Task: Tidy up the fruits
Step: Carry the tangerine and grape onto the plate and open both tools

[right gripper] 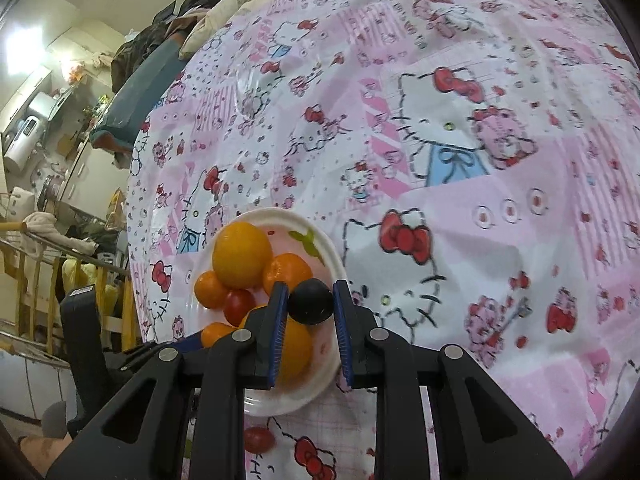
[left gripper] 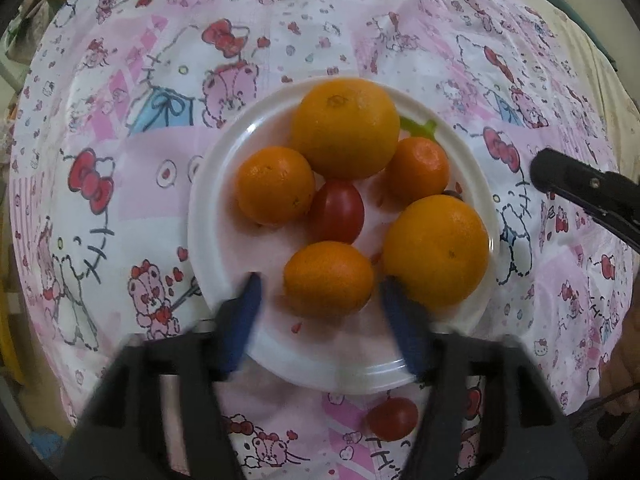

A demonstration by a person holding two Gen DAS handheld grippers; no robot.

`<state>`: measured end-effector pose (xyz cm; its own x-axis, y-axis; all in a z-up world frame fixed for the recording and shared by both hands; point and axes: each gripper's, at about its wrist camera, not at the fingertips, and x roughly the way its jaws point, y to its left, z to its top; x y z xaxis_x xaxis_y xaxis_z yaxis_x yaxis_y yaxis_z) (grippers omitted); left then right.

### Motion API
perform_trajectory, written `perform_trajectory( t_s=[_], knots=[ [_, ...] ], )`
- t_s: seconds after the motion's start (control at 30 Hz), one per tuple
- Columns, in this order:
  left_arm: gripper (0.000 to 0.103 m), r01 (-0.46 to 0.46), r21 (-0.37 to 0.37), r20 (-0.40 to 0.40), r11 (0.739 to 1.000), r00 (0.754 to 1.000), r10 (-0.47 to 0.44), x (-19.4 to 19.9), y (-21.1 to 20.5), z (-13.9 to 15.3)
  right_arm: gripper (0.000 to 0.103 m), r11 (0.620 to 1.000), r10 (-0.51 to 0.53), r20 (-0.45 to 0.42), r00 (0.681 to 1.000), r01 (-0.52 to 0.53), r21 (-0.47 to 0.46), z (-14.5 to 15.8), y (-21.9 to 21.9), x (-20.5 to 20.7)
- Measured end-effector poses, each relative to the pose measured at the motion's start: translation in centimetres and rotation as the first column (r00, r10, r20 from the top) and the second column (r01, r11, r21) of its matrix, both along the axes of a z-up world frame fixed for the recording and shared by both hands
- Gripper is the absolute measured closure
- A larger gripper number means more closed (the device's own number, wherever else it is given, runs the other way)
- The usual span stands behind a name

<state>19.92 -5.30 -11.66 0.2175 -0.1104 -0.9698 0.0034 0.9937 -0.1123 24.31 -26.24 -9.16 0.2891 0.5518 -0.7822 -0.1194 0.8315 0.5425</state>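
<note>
A white plate (left gripper: 216,216) holds two large oranges (left gripper: 346,126), several small mandarins (left gripper: 274,186) and a red tomato (left gripper: 338,212). My left gripper (left gripper: 320,280) is open over the plate's near side, its blue fingers (left gripper: 244,312) either side of the nearest mandarin (left gripper: 328,278), not touching it. My right gripper (right gripper: 310,292) is shut on a dark round fruit (right gripper: 311,302) above the plate's right rim (right gripper: 328,256). A second red tomato (left gripper: 392,418) lies on the cloth just off the plate's near edge; it also shows in the right wrist view (right gripper: 259,440).
A pink and white Hello Kitty cloth (right gripper: 460,160) covers the table. The right gripper's black finger (left gripper: 580,184) shows at the right in the left wrist view. Cluttered room, bedding and shelves lie beyond the table's left edge (right gripper: 132,184).
</note>
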Motion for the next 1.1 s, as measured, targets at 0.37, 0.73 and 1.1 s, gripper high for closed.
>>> perform_trajectory(
  t_s=[0.37,0.73,1.1],
  knots=[
    [0.023,-0.074,-0.054,0.018,0.996,0.997,0.076,-0.4,1.7,2.0,0.078,1.000,0.010,-0.069,0.998,-0.009,0.018,-2.5,1.6,1.2],
    [0.023,-0.112,-0.076,0.019,0.991,0.993,0.113,-0.5,2.8,2.2,0.075,1.000,0.007,-0.059,0.998,-0.007,-0.006,-3.2,2.2,1.7],
    [0.023,-0.104,-0.066,0.042,0.992,0.993,0.107,-1.1,2.9,2.9,0.075,1.000,0.006,-0.021,1.000,-0.007,-0.015,-1.8,2.1,1.2]
  ],
)
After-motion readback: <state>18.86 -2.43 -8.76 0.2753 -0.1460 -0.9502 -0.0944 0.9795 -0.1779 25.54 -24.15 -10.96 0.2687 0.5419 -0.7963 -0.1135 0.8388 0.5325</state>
